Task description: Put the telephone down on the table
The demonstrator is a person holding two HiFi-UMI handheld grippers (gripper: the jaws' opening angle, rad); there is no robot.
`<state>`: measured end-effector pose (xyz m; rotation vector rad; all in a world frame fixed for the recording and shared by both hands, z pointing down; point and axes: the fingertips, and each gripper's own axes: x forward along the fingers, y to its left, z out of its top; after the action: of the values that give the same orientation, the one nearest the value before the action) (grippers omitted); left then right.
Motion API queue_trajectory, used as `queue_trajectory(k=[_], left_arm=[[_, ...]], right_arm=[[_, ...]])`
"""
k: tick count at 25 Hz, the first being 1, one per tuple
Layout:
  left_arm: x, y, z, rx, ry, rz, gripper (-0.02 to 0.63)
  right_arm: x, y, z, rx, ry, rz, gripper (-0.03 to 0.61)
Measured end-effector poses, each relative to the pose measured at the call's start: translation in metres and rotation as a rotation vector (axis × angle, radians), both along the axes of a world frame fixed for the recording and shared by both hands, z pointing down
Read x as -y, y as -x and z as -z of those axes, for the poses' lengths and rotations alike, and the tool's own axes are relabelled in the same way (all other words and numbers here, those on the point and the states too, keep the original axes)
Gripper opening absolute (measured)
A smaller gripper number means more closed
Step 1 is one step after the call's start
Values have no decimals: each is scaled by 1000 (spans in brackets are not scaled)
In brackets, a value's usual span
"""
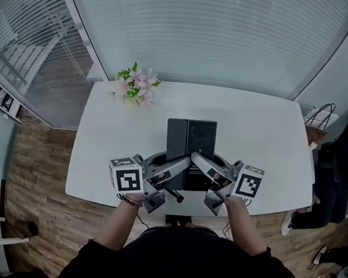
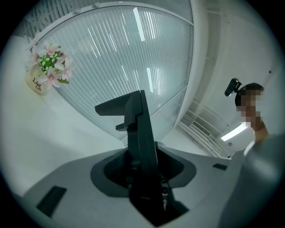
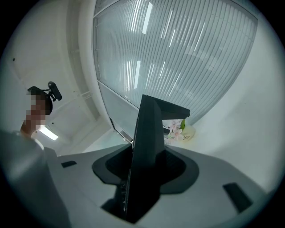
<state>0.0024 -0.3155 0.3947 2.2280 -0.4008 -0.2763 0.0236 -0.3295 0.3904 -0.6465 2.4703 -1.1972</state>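
Observation:
A black, flat telephone (image 1: pixel 190 144) hangs over the near half of the white table (image 1: pixel 258 126), its long side pointing away from me. My left gripper (image 1: pixel 183 163) grips its near left edge and my right gripper (image 1: pixel 198 161) its near right edge. Seen from the left gripper, the dark slab (image 2: pixel 140 133) stands on edge between the grey jaws of the gripper (image 2: pixel 144 176), pads pressed on it. The right gripper view shows the same slab (image 3: pixel 149 142) clamped in that gripper (image 3: pixel 143 178). Whether the telephone touches the table is hidden.
A small vase of pink flowers (image 1: pixel 136 86) stands at the table's far left corner. Glass walls with blinds (image 1: pixel 217 31) close off the far side. A dark bag and clothing (image 1: pixel 338 170) sit off the right end, over a wooden floor (image 1: pixel 34 179).

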Motion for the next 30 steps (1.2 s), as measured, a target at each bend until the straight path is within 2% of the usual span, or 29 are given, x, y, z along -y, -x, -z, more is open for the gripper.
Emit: queue_trajectory(k=[12, 16, 22, 30], left_arm=[[25, -7, -62, 27, 97, -1, 195], [35, -8, -76, 12, 105, 1, 195], [44, -12, -94, -1, 125, -3, 195], [44, -14, -121, -4, 194, -9, 193]], right_arm=[[26, -6, -62, 15, 86, 14, 183], [34, -3, -73, 34, 101, 26, 183], [44, -8, -93, 10, 116, 17, 181], [42, -8, -119, 20, 181, 34, 178]])
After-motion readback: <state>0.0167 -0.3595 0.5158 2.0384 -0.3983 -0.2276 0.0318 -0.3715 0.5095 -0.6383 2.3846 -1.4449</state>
